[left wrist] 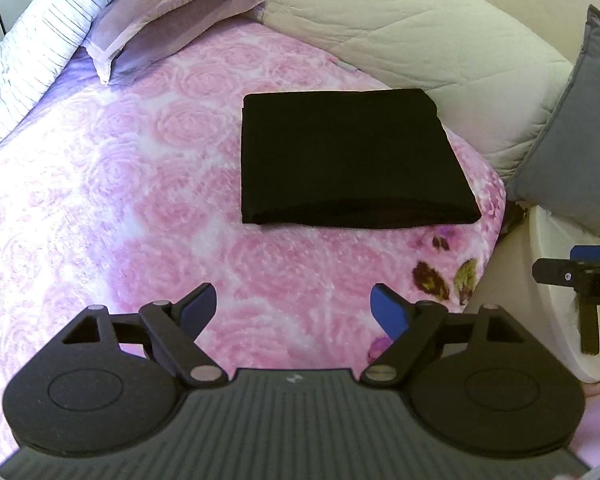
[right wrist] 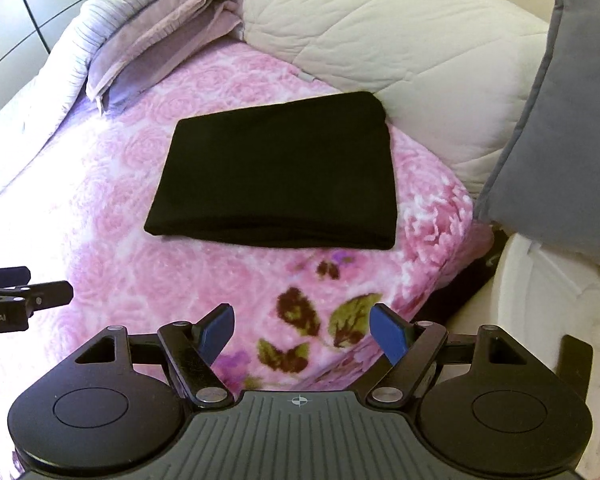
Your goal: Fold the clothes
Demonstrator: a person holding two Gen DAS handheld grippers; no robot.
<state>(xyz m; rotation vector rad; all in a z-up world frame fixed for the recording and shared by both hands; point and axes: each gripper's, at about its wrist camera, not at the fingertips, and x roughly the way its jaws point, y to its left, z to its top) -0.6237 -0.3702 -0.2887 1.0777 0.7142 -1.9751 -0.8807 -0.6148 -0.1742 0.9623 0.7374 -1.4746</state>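
A black garment (left wrist: 348, 156) lies folded into a neat rectangle on the pink rose-patterned blanket (left wrist: 120, 200), near the bed's right side. In the right wrist view the same black garment (right wrist: 280, 172) sits ahead and slightly left. My left gripper (left wrist: 294, 312) hovers open over the blanket, well short of the garment, with nothing between its blue pads. My right gripper (right wrist: 302, 334) is open too and holds nothing, over the blanket's flowered corner (right wrist: 300, 320). Each gripper shows at the edge of the other's view: the right gripper (left wrist: 580, 276), the left gripper (right wrist: 16, 296).
A cream quilted duvet (left wrist: 420, 40) is piled behind the garment. A mauve pillow (left wrist: 172, 20) and striped bedding (left wrist: 32, 52) lie at the back left. A grey cushion (left wrist: 572, 140) leans at the right, above a white piece of furniture (left wrist: 556, 248) beside the bed.
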